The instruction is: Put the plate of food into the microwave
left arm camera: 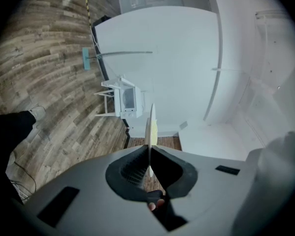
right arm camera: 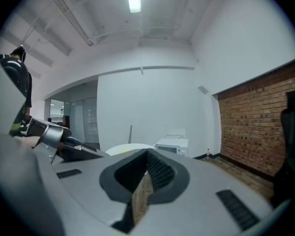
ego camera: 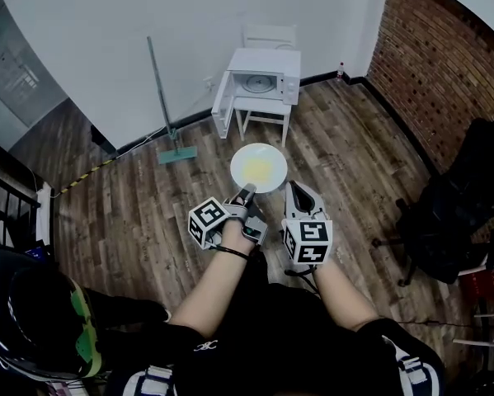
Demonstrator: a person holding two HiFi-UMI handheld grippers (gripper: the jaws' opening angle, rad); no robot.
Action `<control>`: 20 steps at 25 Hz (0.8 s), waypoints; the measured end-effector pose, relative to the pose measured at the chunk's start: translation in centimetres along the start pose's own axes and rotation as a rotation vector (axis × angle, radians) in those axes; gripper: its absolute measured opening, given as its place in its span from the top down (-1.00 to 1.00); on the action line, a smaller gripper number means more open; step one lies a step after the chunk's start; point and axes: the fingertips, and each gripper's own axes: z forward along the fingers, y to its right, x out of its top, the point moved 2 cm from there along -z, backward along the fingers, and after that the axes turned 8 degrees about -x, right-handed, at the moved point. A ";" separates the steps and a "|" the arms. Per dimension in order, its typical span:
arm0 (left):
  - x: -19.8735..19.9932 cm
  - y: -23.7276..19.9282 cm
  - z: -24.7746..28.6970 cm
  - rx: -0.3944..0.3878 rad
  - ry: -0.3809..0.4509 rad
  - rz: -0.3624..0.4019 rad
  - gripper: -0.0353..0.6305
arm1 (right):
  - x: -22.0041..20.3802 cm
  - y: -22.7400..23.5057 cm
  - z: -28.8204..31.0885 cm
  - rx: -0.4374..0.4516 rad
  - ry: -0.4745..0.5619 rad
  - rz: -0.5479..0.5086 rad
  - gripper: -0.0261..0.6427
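Since only the left tongs (left arm camera: 149,149) pinch the plate (ego camera: 241,158) by its rim, with the right tongs (right arm camera: 147,152) pressed together empty, a tilt could spill the food (ego camera: 259,169).

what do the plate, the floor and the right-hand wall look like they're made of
Plate: smooth plain white with a thin edge, probably glazed ceramic, possibly melamine; the look leaves it open.
Floor: streaky brown grain in staggered planks, so wood or wood-look laminate, slight sheen.
Right-hand wall: red-brown bricks with mortar lines, bare matte brick.
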 end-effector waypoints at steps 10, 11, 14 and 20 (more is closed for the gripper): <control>8.4 -0.2 13.4 -0.004 -0.088 -0.029 0.85 | 3.3 1.7 15.0 -0.065 0.008 0.008 0.90; 9.6 0.1 14.6 -0.006 -0.092 -0.023 0.85 | 4.2 1.7 16.5 -0.066 0.015 0.017 0.90; 13.6 0.6 17.5 -0.009 -0.091 -0.010 0.85 | 6.0 1.1 21.0 -0.071 0.023 0.021 0.90; 22.8 0.8 23.1 0.008 -0.093 -0.049 0.85 | 7.9 -2.5 31.4 -0.063 -0.035 0.000 0.90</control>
